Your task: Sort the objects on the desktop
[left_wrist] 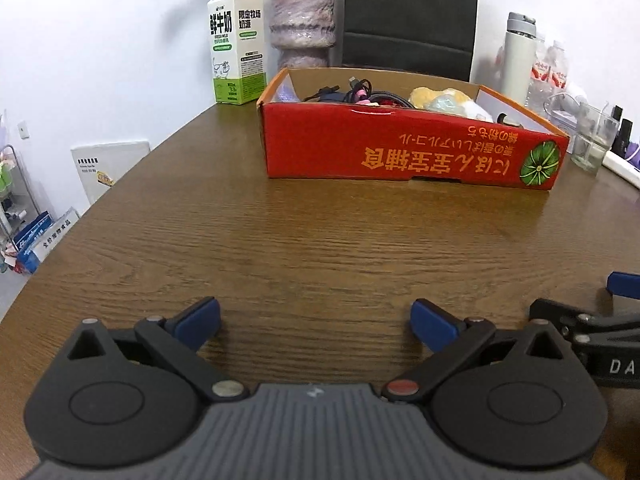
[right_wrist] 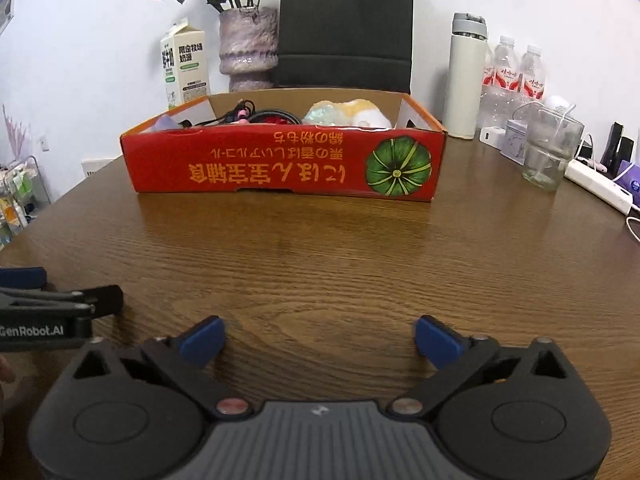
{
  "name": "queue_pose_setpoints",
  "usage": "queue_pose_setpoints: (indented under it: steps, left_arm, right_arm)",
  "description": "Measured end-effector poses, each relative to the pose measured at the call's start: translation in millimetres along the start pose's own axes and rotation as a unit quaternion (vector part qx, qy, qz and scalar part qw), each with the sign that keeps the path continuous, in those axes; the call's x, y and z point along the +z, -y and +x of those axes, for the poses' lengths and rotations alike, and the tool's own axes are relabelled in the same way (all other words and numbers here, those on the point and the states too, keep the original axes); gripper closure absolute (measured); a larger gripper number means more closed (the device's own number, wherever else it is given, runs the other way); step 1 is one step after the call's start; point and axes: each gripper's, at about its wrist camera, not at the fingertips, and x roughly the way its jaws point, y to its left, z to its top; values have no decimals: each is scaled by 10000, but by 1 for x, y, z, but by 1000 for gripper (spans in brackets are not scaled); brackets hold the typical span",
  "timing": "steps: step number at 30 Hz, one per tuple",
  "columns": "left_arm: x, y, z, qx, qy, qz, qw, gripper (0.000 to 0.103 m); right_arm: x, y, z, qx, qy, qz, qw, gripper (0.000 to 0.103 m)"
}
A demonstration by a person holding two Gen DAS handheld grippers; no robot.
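Observation:
A red cardboard box (left_wrist: 400, 152) (right_wrist: 280, 164) stands on the wooden table (left_wrist: 304, 240) (right_wrist: 320, 256), ahead of both grippers. Inside it lie a tangle of dark cables (left_wrist: 352, 94) (right_wrist: 248, 116) and a pale yellow-and-mint soft thing (left_wrist: 444, 100) (right_wrist: 344, 114). My left gripper (left_wrist: 316, 320) hovers low over bare wood near the front, jaws wide apart, nothing between them. My right gripper (right_wrist: 318, 338) is likewise open and holds nothing. Each gripper shows at the edge of the other's view, the two side by side.
Behind the box stand a milk carton (left_wrist: 236, 48) (right_wrist: 186, 66), a mottled vase (left_wrist: 302, 16) (right_wrist: 248, 48) and a black bag (right_wrist: 346, 24). To the right are a white flask (right_wrist: 466, 80), water bottles (right_wrist: 516, 76), a glass (right_wrist: 550, 152) and a power strip (right_wrist: 600, 188).

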Motion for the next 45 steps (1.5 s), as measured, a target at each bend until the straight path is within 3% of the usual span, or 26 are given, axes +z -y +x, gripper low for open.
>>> queue_pose_setpoints:
  steps: [45]
  left_arm:
    - [-2,6,-1,-12,26,33,10000,0]
  right_arm:
    - [2,-5,3,53,-17,-69,10000,0]
